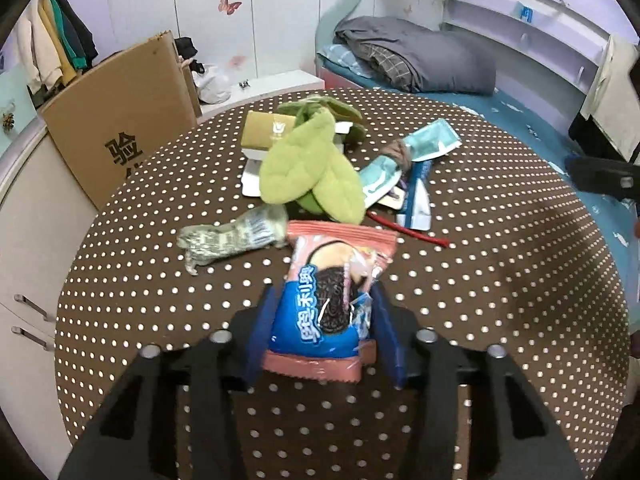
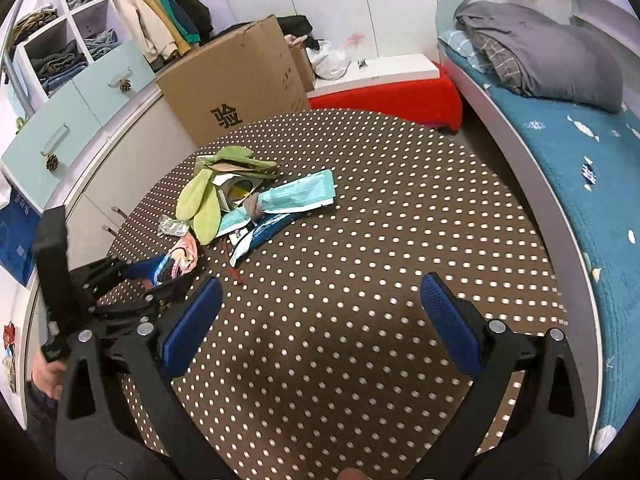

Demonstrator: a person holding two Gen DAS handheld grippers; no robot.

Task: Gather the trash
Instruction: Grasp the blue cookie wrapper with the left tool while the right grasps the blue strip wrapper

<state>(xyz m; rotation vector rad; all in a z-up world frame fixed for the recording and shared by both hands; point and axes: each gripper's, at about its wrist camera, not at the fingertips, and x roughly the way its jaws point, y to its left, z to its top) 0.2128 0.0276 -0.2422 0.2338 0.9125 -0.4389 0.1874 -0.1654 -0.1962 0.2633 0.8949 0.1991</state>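
Left wrist view has it front and centre: the cookie packet (image 1: pixel 332 304), pink at both ends with a blue band and a dark sandwich cookie printed on it, sits between the blue pads of the left gripper (image 1: pixel 325 312). Those pads press against its two sides, crinkling the film, so it is clamped. It lies near the close edge of the round table (image 1: pixel 500 280), brown cloth with white dots.

Just beyond, a crumpled silvery wrapper (image 1: pixel 230 236) lies to one side, and a red strip (image 1: pixel 408 232) to the other. Further back sits the pile: green leaf-shaped fabric (image 1: pixel 308 172) draped over white boxes (image 1: pixel 250 180), a tan carton (image 1: pixel 266 132), teal pouches (image 1: pixel 430 140), a blue-and-white tube (image 1: pixel 418 192).

Over on the right wrist view, the right gripper (image 2: pixel 320 300) hangs above bare cloth, fingers wide apart, nothing between them.

Behind the table, a big cardboard box (image 2: pixel 236 84) leans on the cabinets; its inside cannot be seen. Wall cubbies (image 2: pixel 60 40) hold folded clothes.
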